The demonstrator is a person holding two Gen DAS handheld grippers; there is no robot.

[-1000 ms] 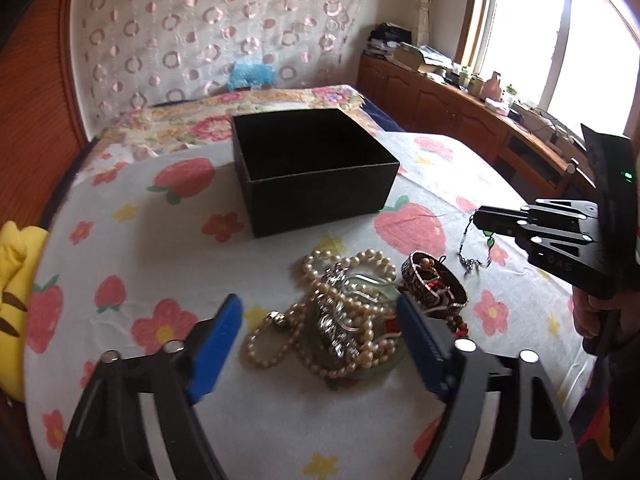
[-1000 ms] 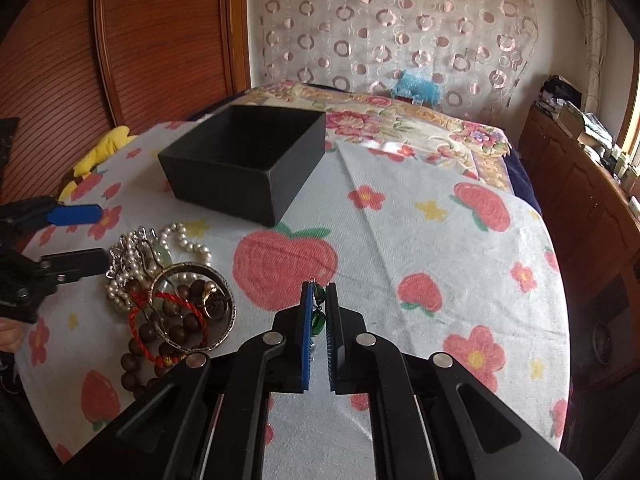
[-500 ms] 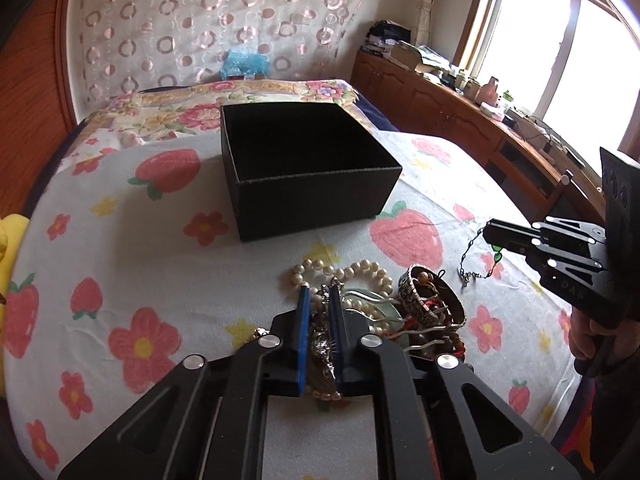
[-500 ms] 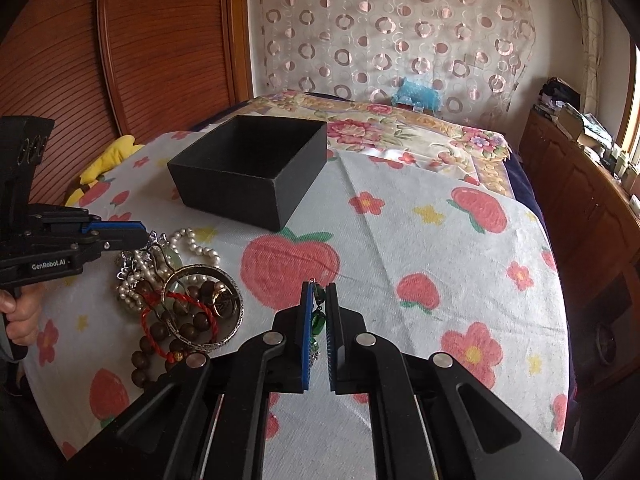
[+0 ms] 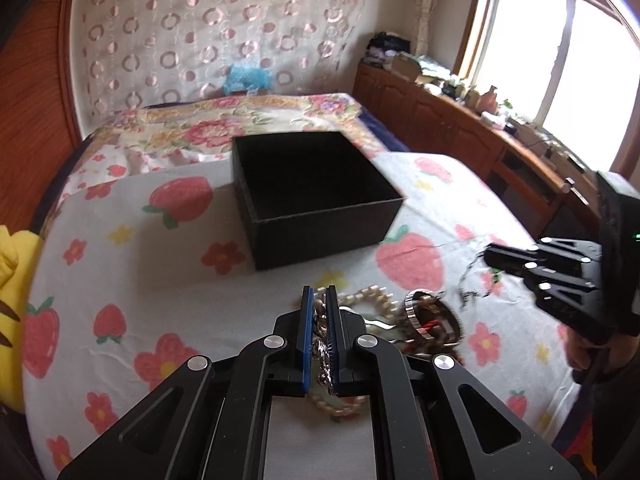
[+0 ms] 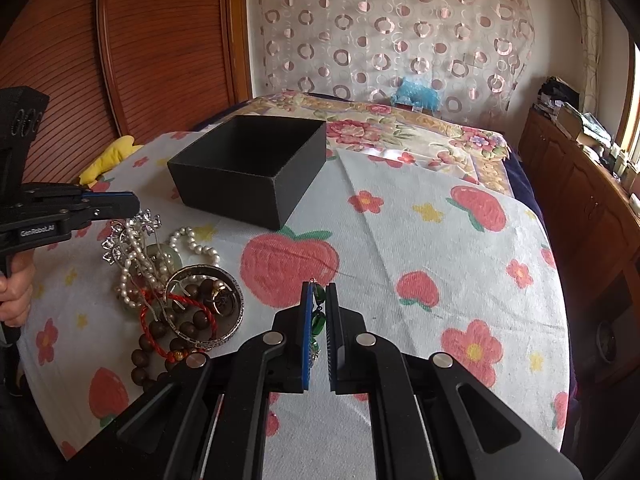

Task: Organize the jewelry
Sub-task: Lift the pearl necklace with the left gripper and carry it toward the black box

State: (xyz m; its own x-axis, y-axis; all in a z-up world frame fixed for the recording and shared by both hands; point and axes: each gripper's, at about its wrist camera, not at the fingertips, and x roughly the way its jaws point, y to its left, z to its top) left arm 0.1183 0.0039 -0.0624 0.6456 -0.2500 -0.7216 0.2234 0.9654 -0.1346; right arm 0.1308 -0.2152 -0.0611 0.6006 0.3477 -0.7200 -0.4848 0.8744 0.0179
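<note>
An open, empty black box (image 5: 316,184) stands on the strawberry-print cloth (image 5: 120,240); it also shows in the right wrist view (image 6: 252,172). A jewelry pile (image 6: 176,288) lies in front of it: pearl strand, silver flower piece, metal bangle, wooden beads, red cord. My left gripper (image 5: 319,300) is shut on the silver flower piece (image 6: 132,232) and lifts it from the pile, pearls trailing. My right gripper (image 6: 319,292) is shut on a thin chain with green beads (image 6: 318,320), held above the cloth right of the pile; its chain dangles in the left wrist view (image 5: 470,288).
A yellow plush toy (image 5: 10,248) lies at the cloth's left edge. A floral bedspread (image 5: 224,124) lies behind the box. Wooden cabinets (image 5: 460,128) with clutter run along the right under a window. A wooden panel (image 6: 160,48) stands on the left.
My left gripper closed on the silver flower piece and has lifted it up off the pile toward the box. My right gripper still holds the green-bead chain, moved little.
</note>
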